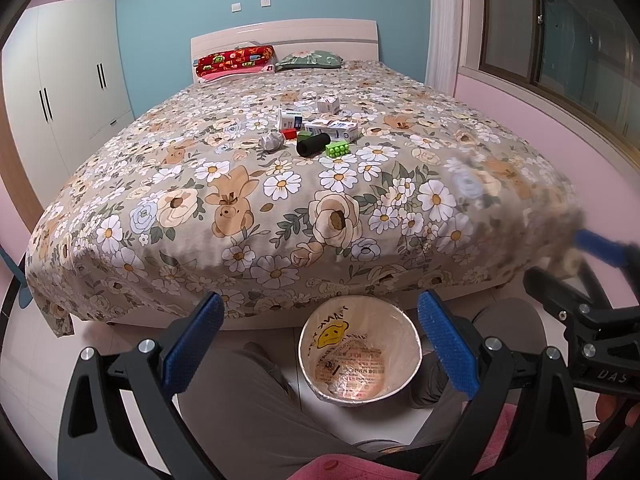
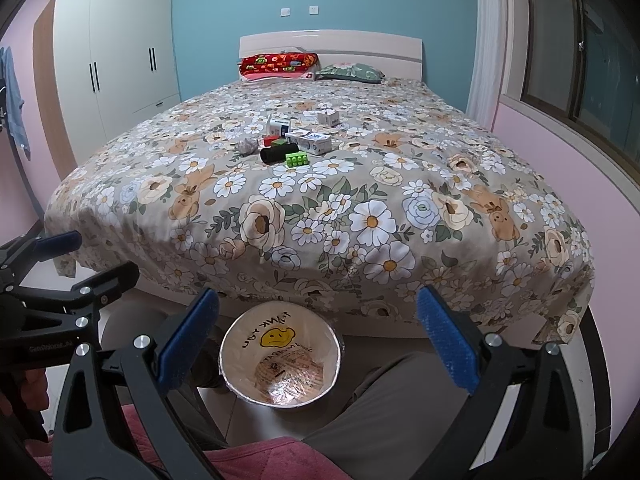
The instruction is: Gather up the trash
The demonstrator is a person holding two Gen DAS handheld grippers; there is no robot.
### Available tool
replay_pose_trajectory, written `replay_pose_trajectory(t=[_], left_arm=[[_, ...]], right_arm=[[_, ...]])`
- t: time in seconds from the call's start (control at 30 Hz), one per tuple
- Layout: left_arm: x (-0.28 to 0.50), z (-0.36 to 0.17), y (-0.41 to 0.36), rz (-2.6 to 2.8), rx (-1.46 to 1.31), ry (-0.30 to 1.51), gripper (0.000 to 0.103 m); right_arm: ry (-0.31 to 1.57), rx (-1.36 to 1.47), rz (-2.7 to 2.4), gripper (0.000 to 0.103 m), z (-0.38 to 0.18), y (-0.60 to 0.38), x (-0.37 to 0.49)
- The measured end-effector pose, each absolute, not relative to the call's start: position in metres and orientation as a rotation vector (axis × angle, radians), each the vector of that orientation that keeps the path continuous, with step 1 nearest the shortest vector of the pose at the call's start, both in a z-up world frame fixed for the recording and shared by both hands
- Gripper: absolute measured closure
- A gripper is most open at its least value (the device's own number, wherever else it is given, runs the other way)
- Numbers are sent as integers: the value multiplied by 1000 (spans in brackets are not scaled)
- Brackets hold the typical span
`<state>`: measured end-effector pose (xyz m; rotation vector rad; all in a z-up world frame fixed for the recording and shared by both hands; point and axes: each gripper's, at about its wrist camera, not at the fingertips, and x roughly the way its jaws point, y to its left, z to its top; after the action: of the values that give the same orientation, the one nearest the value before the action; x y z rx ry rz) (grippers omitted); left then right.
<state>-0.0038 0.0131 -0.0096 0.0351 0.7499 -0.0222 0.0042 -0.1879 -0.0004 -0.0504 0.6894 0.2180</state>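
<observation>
Both the left tongs (image 1: 320, 346) and the right tongs (image 2: 318, 340) gape wide with nothing in them, held low over the lined bin (image 1: 408, 334) on the floor at the foot of the bed (image 1: 280, 200). The trash lies well apart, clustered mid-bed: a foil wad (image 1: 271, 142), cartons (image 1: 332, 130), a black roll (image 1: 311, 145). All look light; the wad should crush easily, so pinch across its middle, and take the cartons across their narrow sides.

Bed (image 1: 280, 216), floral cover: boxes (image 1: 331, 129), foil ball (image 1: 272, 141), black roll (image 1: 312, 145), green block (image 1: 338, 148), pillows (image 1: 236, 61) at headboard.
</observation>
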Motion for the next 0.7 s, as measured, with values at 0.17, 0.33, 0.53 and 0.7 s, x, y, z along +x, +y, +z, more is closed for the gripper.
replay_pose_trajectory(t=[0.17,0.33,0.53,0.7], left_arm=[[-1,-10,12,-38,28,764,4],[9,-7,8,-40,23,769,4],[40,-6,2,-60,41,794,4],[83,-1,12,-73,0,837,4]], right_arm=[[719,-2,271,6,-6,-189,7],[722,-5,276,6,-8,-192,14],[725,-20,301,6,-1,-193,44],[744,-26,334,6,4,-190,83]])
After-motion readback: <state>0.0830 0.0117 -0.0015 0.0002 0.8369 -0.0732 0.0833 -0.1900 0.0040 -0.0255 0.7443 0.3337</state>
